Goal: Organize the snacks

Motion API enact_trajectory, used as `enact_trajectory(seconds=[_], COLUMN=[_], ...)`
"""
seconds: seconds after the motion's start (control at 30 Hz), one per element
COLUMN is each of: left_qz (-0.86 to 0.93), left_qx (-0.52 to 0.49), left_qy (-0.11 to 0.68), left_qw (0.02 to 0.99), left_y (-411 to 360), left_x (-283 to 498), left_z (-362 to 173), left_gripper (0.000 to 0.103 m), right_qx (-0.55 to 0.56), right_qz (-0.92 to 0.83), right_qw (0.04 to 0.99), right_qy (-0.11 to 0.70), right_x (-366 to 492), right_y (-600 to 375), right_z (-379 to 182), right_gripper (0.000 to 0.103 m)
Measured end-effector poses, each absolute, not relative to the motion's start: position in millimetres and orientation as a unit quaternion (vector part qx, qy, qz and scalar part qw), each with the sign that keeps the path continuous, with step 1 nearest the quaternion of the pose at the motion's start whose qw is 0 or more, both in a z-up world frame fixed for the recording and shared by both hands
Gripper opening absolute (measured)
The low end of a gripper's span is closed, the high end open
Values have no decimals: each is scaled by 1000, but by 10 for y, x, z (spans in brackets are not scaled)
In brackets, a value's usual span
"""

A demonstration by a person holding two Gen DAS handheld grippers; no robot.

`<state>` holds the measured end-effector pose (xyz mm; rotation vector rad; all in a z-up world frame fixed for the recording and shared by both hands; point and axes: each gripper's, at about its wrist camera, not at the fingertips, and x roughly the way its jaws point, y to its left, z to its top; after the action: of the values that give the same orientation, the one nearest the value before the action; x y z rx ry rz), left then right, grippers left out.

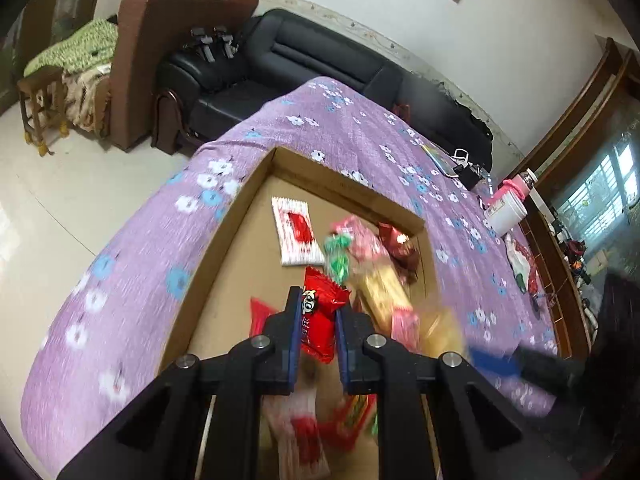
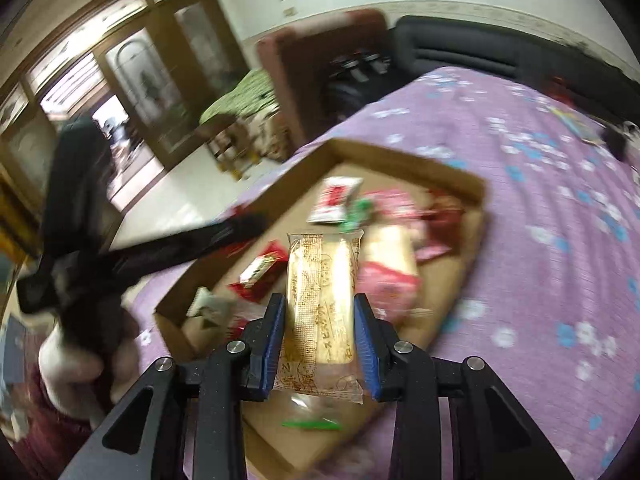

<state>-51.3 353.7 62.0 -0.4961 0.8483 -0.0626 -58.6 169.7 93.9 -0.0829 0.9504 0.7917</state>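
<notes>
Snacks: one red packet (image 1: 320, 312) was held above the cardboard tray (image 1: 224, 240); one clear-wrapped tan wafer bar (image 2: 320, 312) was held above the same tray in the right view.
Tray contents: one white packet with a red patch (image 1: 296, 232) lay flat near the far wall; one green wrapper (image 1: 338, 254), pink packets (image 1: 362, 236), one dark red wrapper (image 1: 400, 244) and one yellow packet (image 1: 384, 292) were piled beside it; blur made the exact count unclear.
Left gripper (image 1: 318, 320): narrow gap, fingers clamped on the red packet.
Right gripper (image 2: 320, 332): partly closed, blue pads (image 2: 366, 344) pressed both sides of the wafer bar.
Tray place: one tray, resting on a purple flowered cloth (image 1: 352, 120).
Surroundings: one black sofa (image 1: 320, 56), one brown armchair (image 1: 160, 40), one pink-lidded jar (image 1: 506, 208) at the cloth's edge.
</notes>
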Motion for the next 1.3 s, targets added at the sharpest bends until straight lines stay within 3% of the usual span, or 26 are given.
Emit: enact_trajectory(seconds=[0.2, 0.27, 0.33, 0.43, 0.67, 0.8, 0.9, 1.0, 1.3], left_qz=[-16, -4, -10, -12, 8, 74, 118, 159, 202], left_qx=[-249, -249, -257, -248, -219, -168, -140, -108, -110], left_qy=[433, 443, 440, 417, 391, 358, 323, 299, 313], left_qw=[866, 861, 861, 874, 894, 916, 929, 935, 922], left_y=[3691, 3728, 3746, 3753, 3656, 3462, 3302, 3109, 2680], left_x=[-123, -62, -77, -179, -496, -818, -1087, -1295, -1650], left_z=[484, 445, 464, 572, 862, 1041, 1131, 1184, 1132], left_gripper=[15, 21, 47, 64, 69, 86, 90, 100, 101], right_qx=[-69, -72, -75, -81, -68, -63, -57, -37, 21], right_qz=[383, 383, 378, 378, 373, 357, 335, 309, 233], right_qw=[804, 801, 805, 808, 829, 850, 866, 876, 896], right_qy=[450, 454, 451, 445, 411, 383, 367, 369, 378], right_x=[-593, -558, -542, -552, -735, -931, -1062, -1119, -1307], right_y=[2130, 2197, 2235, 2226, 1970, 1706, 1450, 1192, 515], right_z=[737, 667, 616, 578, 791, 900, 912, 900, 842], right_gripper=[37, 37, 38, 38, 57, 61, 66, 70, 75])
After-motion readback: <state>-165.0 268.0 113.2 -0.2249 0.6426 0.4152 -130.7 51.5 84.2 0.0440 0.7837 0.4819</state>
